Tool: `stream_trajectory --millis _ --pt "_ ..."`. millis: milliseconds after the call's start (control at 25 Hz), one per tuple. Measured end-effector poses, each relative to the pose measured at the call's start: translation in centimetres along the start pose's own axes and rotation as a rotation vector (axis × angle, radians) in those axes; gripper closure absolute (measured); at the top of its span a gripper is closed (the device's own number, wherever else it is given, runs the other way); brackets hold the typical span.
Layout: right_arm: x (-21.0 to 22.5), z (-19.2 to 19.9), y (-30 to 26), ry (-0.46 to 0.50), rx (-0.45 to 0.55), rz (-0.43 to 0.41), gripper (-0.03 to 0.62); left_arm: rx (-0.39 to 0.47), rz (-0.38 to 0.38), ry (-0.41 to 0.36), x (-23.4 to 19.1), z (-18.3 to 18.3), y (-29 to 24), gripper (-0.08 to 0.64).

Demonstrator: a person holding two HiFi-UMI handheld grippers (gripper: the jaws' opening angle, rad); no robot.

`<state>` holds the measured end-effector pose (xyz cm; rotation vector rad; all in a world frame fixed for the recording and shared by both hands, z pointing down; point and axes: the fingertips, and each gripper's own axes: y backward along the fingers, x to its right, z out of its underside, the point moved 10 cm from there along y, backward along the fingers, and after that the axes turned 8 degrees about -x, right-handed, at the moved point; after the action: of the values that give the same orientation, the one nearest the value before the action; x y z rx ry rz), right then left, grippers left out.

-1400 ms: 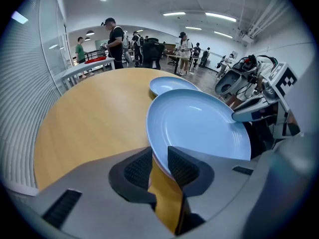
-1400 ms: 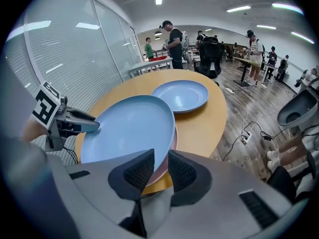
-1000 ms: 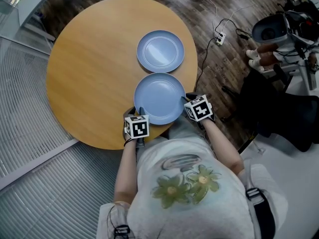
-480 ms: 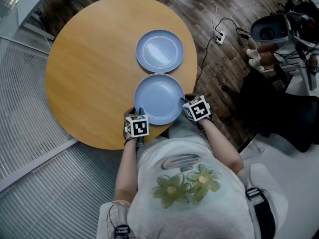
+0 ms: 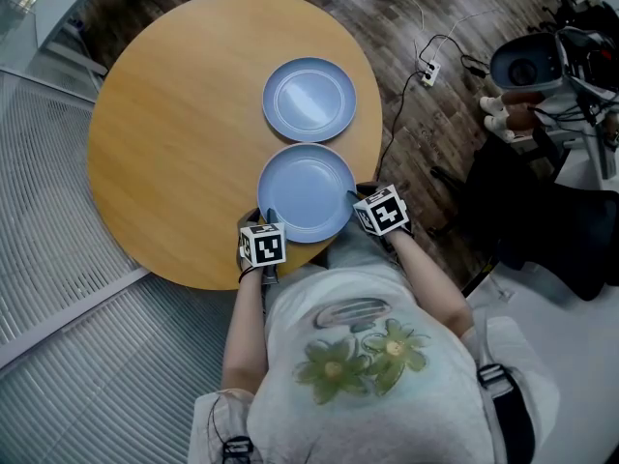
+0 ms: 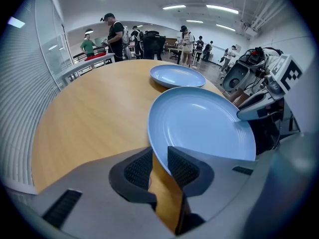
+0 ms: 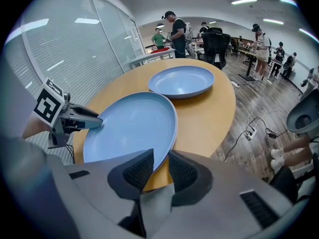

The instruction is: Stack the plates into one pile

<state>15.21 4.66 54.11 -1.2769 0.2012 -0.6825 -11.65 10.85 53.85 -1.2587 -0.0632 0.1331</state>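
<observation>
Two light-blue plates are on the round wooden table (image 5: 164, 133). The near plate (image 5: 306, 192) (image 6: 202, 123) (image 7: 129, 126) is raised a little above the tabletop near the table's front edge. My left gripper (image 5: 268, 222) (image 6: 159, 163) is shut on its near-left rim, and my right gripper (image 5: 356, 199) (image 7: 156, 166) is shut on its right rim. The far plate (image 5: 309, 99) (image 6: 177, 76) (image 7: 182, 80) lies flat on the table just beyond the held one.
The table edge drops to a dark wood floor on the right, with cables and a power strip (image 5: 427, 70). A ribbed grey floor (image 5: 68, 220) lies to the left. Chairs and equipment (image 5: 542, 56) stand at the far right. People stand in the distant room (image 6: 117, 31).
The held plate has drifted slightly left, with both grippers still on its rim. The far plate has stayed put.
</observation>
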Motion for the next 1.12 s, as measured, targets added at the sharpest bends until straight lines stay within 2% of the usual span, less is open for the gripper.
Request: stream_trajectory --millis 320,560,760,880,1000,1120 --pt "0.1 -0.1 0.3 0.011 0.007 -0.009 0.485 0.008 -0.020 0.015 0.0 -0.4 0.3 0.456" --pt "0.9 -0.6 2.0 -0.008 0.067 -0.017 0.485 0.074 -0.044 0.083 -1.2 -1.4 2.0 0.457" --pt "2.6 -2.2 5.3 -0.033 0.177 0.016 0.486 0.190 -0.047 0.155 -2.2 -4.2 5.3 0.459" --pt "3.3 -3.3 7.3 -0.035 0.250 0.021 0.486 0.289 -0.040 0.181 -2.6 -5.9 7.1 0.497" --pt "3.5 -4.2 9.1 -0.029 0.322 0.024 0.509 0.370 -0.025 0.156 -2.1 -7.4 8.5 0.528" --pt "3.6 -4.9 10.1 -0.022 0.371 0.020 0.526 0.405 0.009 0.120 -1.2 -8.5 9.1 0.531"
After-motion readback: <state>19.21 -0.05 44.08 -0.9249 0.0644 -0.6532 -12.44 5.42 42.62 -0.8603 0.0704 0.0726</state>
